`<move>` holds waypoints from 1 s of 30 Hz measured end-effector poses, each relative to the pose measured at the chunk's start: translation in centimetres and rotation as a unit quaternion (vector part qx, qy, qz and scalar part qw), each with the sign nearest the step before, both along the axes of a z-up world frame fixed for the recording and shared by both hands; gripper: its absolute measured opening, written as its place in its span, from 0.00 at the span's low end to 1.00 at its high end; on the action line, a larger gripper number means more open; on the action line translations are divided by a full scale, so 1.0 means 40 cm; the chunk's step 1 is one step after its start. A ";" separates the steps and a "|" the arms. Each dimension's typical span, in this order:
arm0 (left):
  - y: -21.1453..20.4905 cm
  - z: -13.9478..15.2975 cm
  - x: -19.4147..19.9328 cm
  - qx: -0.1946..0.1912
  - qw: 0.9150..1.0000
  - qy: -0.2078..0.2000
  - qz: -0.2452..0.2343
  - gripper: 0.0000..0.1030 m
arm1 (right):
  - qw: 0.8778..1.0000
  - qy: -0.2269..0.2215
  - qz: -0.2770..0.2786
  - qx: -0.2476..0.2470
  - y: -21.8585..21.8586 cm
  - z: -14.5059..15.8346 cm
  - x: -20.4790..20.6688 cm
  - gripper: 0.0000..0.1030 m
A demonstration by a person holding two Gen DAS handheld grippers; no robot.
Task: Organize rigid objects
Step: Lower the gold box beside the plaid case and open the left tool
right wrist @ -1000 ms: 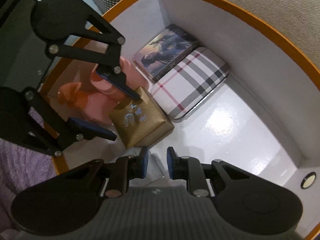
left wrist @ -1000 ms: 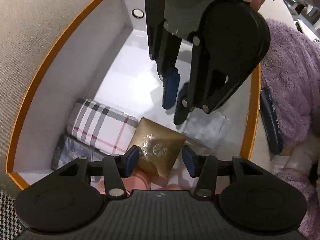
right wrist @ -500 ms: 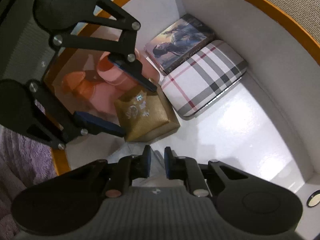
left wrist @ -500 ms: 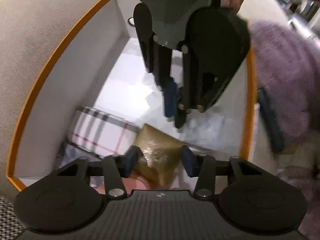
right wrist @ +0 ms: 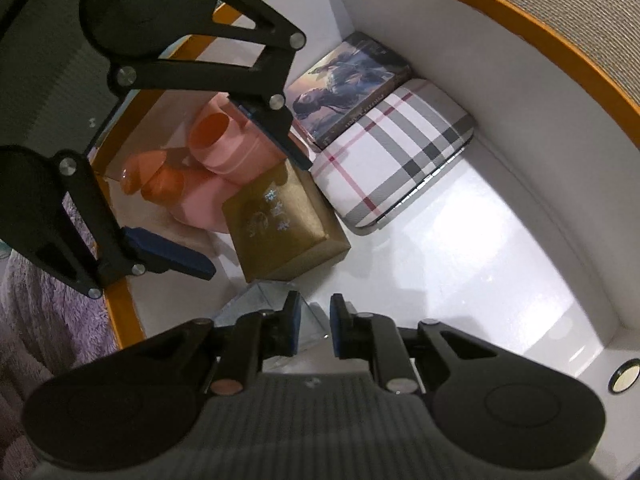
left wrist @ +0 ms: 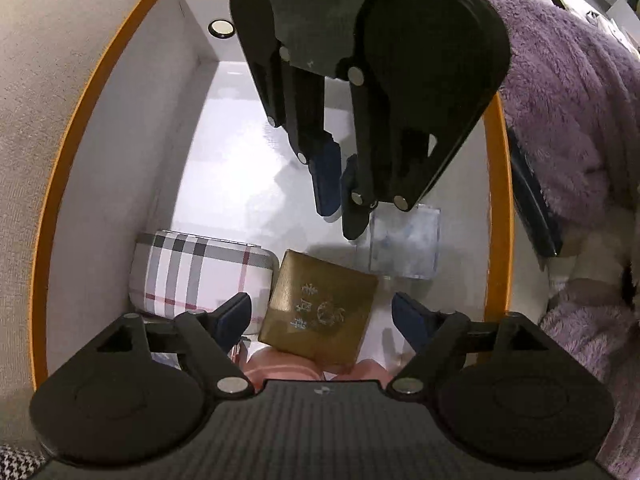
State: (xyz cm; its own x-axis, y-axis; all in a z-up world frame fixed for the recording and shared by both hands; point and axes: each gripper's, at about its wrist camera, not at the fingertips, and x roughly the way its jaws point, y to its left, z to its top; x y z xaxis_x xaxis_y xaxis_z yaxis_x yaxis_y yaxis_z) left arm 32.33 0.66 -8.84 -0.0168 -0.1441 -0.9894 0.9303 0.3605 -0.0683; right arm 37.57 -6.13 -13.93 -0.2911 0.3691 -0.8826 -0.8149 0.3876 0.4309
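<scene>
A gold box (left wrist: 320, 308) with pale lettering rests inside the white, orange-rimmed box (left wrist: 52, 200), leaning on pink objects (right wrist: 224, 140). My left gripper (left wrist: 322, 316) points straight down over it. Its jaws are opening wide on either side of the gold box and the pads stand clear of it. A plaid case (left wrist: 200, 272) lies to its left. My right gripper (right wrist: 316, 326) is nearly shut, its jaws easing open slightly. It hangs over a clear plastic box (left wrist: 404, 240), and a corner of that box shows in the narrow gap.
A picture-covered box (right wrist: 348, 80) lies in the corner beside the plaid case (right wrist: 392, 152). A small round disc (left wrist: 221, 28) sits at the far end. The white floor (right wrist: 480, 248) between is bare. A purple fleece sleeve (left wrist: 568, 120) and a dark flat object (left wrist: 532, 200) are outside the rim.
My left gripper's jaws closed slightly around the gold box, then spread wide and let it go. The box now sits squarer and lower. The right gripper has hardly moved.
</scene>
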 end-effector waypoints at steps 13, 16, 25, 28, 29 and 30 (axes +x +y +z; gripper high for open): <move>-0.035 -0.072 0.031 0.049 0.998 0.023 0.009 0.74 | 0.999 0.032 -0.042 0.007 -0.056 -0.008 0.025 0.18; -0.011 -0.062 0.044 0.035 0.997 0.029 0.069 0.71 | 0.999 0.031 -0.040 0.006 -0.062 -0.009 0.031 0.18; 0.012 -0.059 -0.011 0.018 0.997 -0.021 0.079 0.72 | 0.999 0.045 -0.023 0.007 -0.020 -0.031 0.032 0.15; 0.008 -0.059 -0.010 0.016 0.996 -0.022 0.082 0.73 | 0.998 0.058 -0.023 0.011 -0.004 -0.038 0.035 0.10; 0.007 -0.063 -0.014 0.015 0.996 -0.022 0.083 0.74 | 0.998 0.058 -0.024 0.007 -0.001 -0.042 0.039 0.10; 0.008 -0.063 -0.016 0.016 0.996 -0.024 0.084 0.75 | 0.998 0.055 -0.024 0.005 0.004 -0.046 0.037 0.10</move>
State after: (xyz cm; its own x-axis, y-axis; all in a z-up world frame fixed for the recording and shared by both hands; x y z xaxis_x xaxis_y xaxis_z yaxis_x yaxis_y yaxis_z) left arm 31.69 1.00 -11.35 0.0532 -0.1100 -0.9925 0.8582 0.5132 -0.0109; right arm 39.05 -5.96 -15.76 -0.3678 0.3935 -0.8426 -0.7426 0.4210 0.5208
